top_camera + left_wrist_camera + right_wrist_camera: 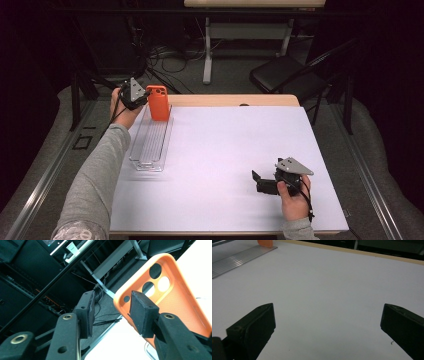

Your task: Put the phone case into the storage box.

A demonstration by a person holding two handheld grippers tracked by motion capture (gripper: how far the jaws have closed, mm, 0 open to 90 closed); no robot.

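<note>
At the far left corner of the table, my left gripper [112,312] stands with its jaws parted and holding nothing, beside the orange phone case [158,102], which stands upright at the far end of the clear ridged tray [150,145]. The placing looks done, with only my withdrawal left. My right gripper [327,327] rests wide open and unladen on the white tabletop [225,150], well apart.

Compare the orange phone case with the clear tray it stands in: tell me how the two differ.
The orange phone case is opaque and bright; the clear tray is see-through with a ribbed floor. The phone case stands upright at the tray's far end; the tray lies flat on the table. The phone case is short, the tray long and narrow. The phone case has round camera holes; the tray shows none. Both are elongated with rounded corners.
</note>
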